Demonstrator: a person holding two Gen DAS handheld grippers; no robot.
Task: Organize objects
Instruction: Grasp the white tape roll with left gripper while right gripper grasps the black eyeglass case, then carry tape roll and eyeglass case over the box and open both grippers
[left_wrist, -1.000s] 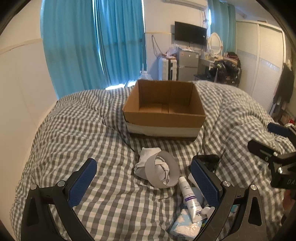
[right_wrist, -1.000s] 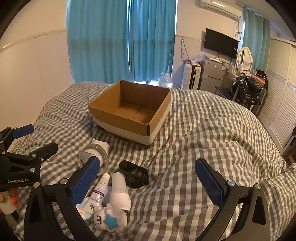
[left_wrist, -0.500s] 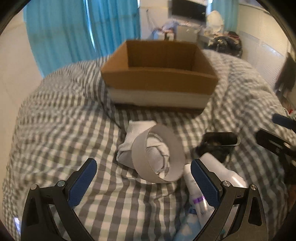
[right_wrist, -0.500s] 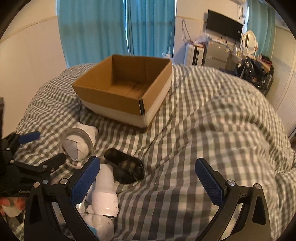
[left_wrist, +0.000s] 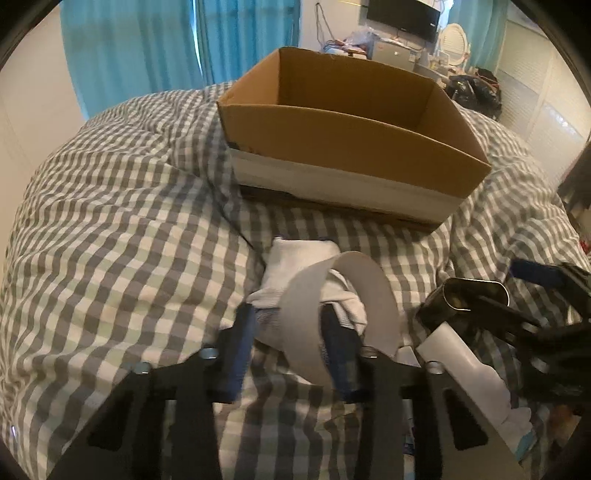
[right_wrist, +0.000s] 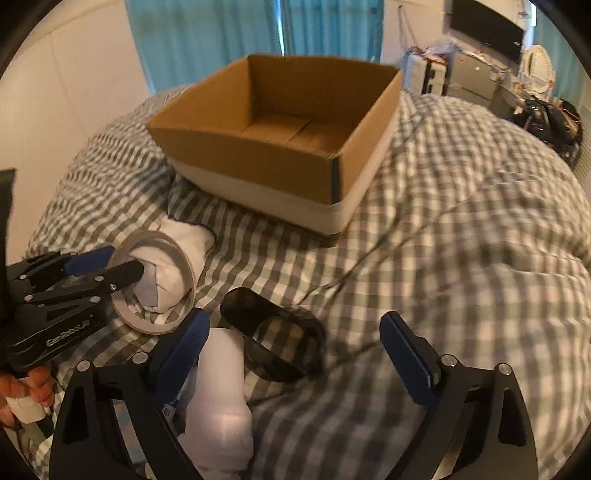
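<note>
— So, starting at the left: what is the left gripper (left_wrist: 286, 336) doing?

— Its fingers have closed on the near wall of the tape roll (left_wrist: 343, 314), one finger outside the ring and one inside it. The roll stands on its edge on the checked quilt (left_wrist: 122, 206), its opening facing the gripper, with a white sock (left_wrist: 299, 258) bunched inside it and spilling out the far side.

— And which way does the box lie from there?

— The cardboard box (left_wrist: 351, 147) sits straight ahead and farther off, open at the top and apparently with nothing in it. Judging by the task, the roll would go up and forward over the near wall, which stands higher than the roll.

— Moving right, what is next?

— Just right of the roll lies a black glasses case (right_wrist: 273, 336), its long axis running from near right to far left in the right camera, open mouth upward. Near it, toward the camera, a white bottle (right_wrist: 221, 391) lies lengthwise, pointing away.

— Which gripper is nearer those?

— The right gripper (right_wrist: 295, 347), clearly. It is spread wide and grips nothing; the case sits between its fingers, and the bottle is against the left finger.

— Any risk?

— Likely the sock: it is loose in the ring and may drop out when the roll rises.
</note>
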